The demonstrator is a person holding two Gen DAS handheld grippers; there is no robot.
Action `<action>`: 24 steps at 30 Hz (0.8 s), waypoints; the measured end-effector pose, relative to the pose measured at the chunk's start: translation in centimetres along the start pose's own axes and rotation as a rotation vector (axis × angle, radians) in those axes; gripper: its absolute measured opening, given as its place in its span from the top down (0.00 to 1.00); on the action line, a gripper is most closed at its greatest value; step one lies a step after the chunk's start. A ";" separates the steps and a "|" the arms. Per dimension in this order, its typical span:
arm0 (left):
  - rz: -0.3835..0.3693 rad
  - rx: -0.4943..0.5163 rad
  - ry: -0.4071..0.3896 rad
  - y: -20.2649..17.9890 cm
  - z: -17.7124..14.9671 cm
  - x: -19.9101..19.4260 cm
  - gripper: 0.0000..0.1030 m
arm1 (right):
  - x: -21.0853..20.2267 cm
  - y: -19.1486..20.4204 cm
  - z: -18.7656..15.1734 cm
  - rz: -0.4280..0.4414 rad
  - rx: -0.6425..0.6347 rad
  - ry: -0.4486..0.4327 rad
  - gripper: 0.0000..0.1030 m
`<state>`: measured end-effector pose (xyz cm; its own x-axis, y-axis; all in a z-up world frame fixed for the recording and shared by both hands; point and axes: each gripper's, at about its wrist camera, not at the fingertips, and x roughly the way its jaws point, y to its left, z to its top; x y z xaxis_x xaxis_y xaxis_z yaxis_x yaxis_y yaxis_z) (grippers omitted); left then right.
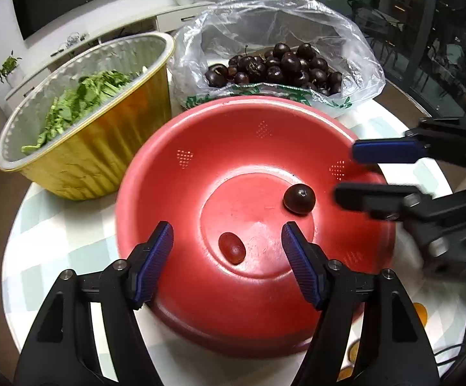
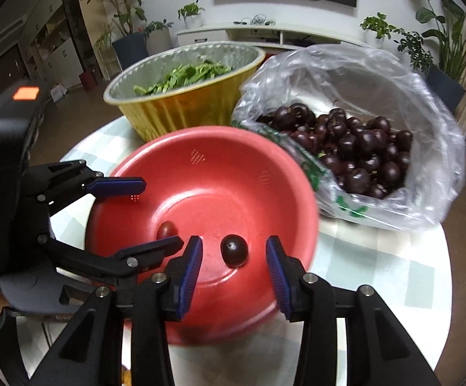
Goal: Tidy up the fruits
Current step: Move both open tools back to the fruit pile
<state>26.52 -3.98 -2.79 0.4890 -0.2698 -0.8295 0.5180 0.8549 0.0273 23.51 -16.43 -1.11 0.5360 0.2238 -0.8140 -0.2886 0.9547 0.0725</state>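
**Two fruits in the red bowl, both grippers spread and empty**

Red plastic bowl [image 1: 200,148] sits mid-table on a round table with a pale checked cloth [image 1: 56,234]. Small perforated patches show on the bowl's inner wall.

On the bowl's floor: one dark cherry [image 1: 299,198] and one small red oval fruit, likely a cherry tomato [image 1: 231,247]. The two lie apart, not touching.

Left gripper [image 1: 227,257]: jaws wide, nothing between the blue pads. It hangs over the near rim of the bowl; in its own view the cherry tomato lies between the two fingertips, closer to the right-hand one. No contact visible.

Right gripper [image 2: 233,262]: jaws wide, nothing held. From its wrist view the dark cherry sits between the fingertips, roughly centred, touching neither pad. From the left wrist view this gripper reaches in over the bowl's right rim, somewhat blurred, its fingertips just beside the cherry.

In the right wrist view the left gripper's lower finger crosses in front of the right gripper's left finger; whether they touch cannot be told.

Behind the bowl: a clear plastic bag [image 2: 393,90] with green print, mouth open, holding a heap of dark cherries [image 2: 355,148]. The bag's edge lies against the bowl's far rim. Beside the bag, a gold foil container [image 1: 104,148] with ribbed walls, holding green leafy vegetables [image 1: 81,99].
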 end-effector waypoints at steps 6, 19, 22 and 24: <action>-0.015 -0.063 -0.077 0.8 -1.7 -5.0 0.28 | -5.8 -0.7 -2.2 0.052 0.050 -0.110 0.47; -0.054 -0.067 -0.185 -4.6 -14.5 -15.2 0.00 | -11.4 3.1 -14.5 0.194 0.081 -0.116 0.25; -0.062 -0.034 -0.118 -7.0 -17.9 -15.6 0.00 | -11.3 3.7 -16.7 0.205 0.095 -0.089 0.24; -0.085 -0.038 -0.074 -8.2 -20.0 -15.6 0.00 | -11.2 4.4 -17.9 0.225 0.107 -0.070 0.24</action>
<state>0.64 2.12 -1.27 0.4954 -0.3725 -0.7847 0.5336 0.8434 -0.0635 2.01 -18.26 -2.01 0.5228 0.4425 -0.7286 -0.3233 0.8938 0.3108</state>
